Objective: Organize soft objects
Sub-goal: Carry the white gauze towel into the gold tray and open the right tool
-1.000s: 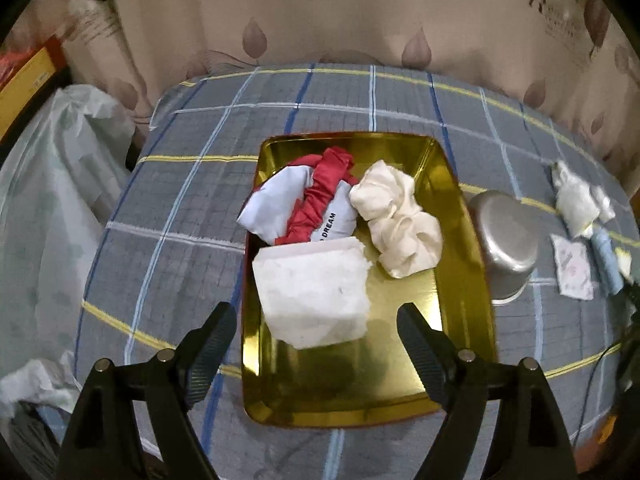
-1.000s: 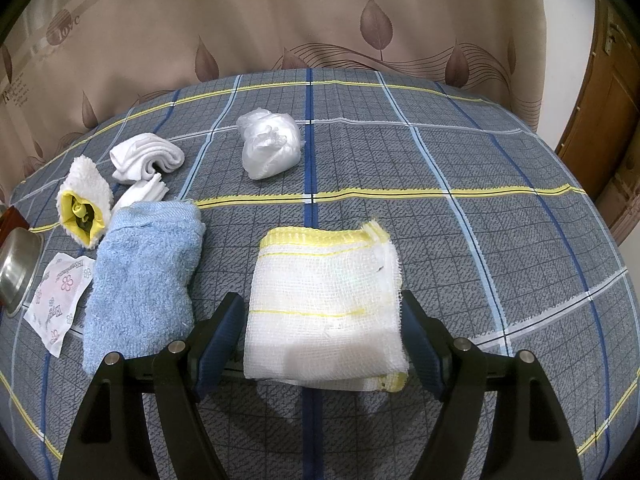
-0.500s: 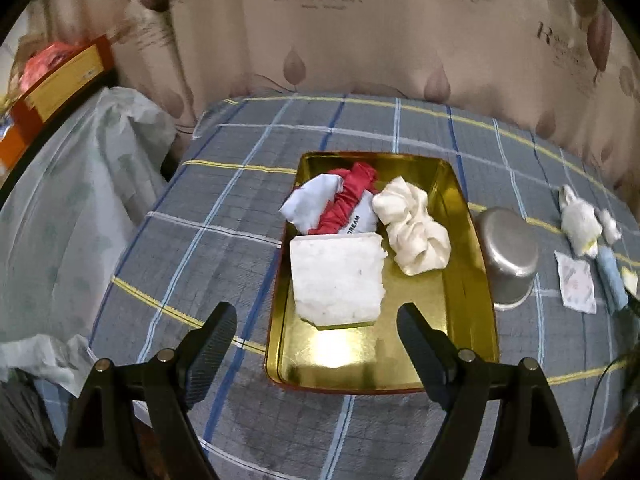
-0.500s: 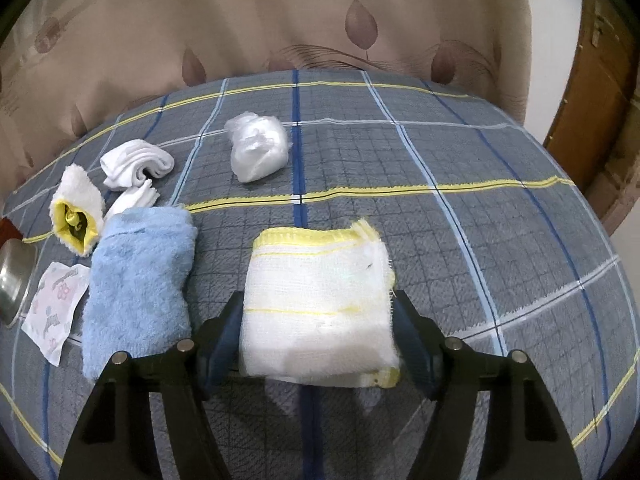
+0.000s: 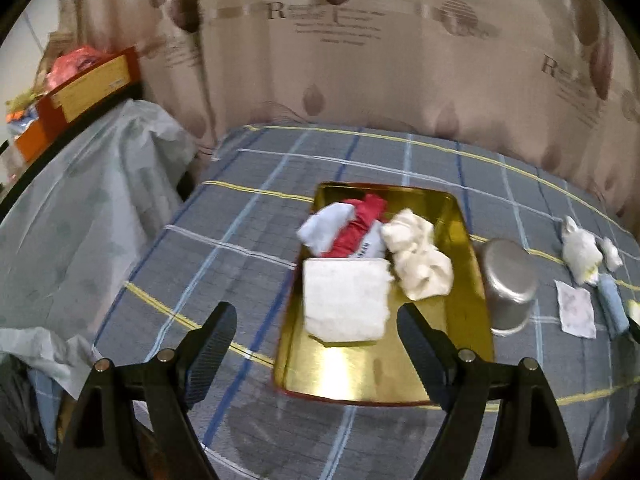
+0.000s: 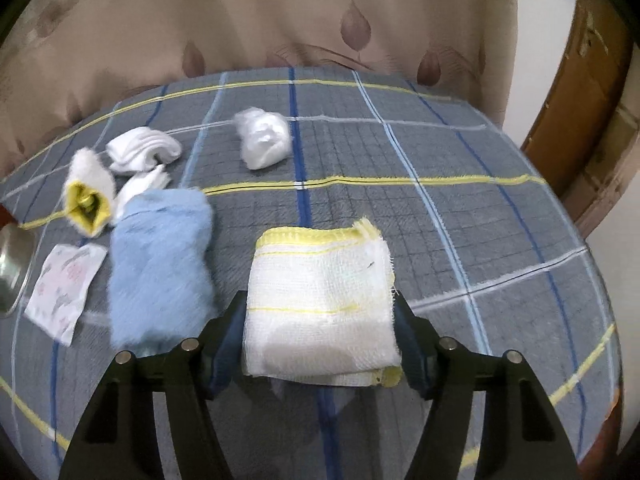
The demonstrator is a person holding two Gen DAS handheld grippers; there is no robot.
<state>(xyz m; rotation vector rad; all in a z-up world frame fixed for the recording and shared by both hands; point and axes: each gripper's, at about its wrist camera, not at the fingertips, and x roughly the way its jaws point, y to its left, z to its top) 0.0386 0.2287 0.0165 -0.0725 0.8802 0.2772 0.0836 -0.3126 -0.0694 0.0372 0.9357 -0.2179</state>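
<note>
1. Curtain (image 5: 360,80) behind the table is showing a big "R"; the smaller print is too blurry to read.
2. Left gripper (image 5: 316,328) is hanging spread wide, empty, just short of the gold tray (image 5: 476,248) holding folded cloths.
3. Right gripper (image 6: 320,326) is pinching the yellow-edged gauze cloth (image 6: 320,292), well right of the tray.

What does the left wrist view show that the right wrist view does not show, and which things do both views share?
Only the left wrist view shows the gold tray holding a white folded cloth, a red and white garment and a cream cloth, with the open, empty left gripper before it.

Only the right wrist view shows the right gripper closed on the yellow-edged gauze cloth, and a white plastic bundle.

Both show the metal bowl, the blue towel and the floral packet on the plaid tablecloth.
</note>
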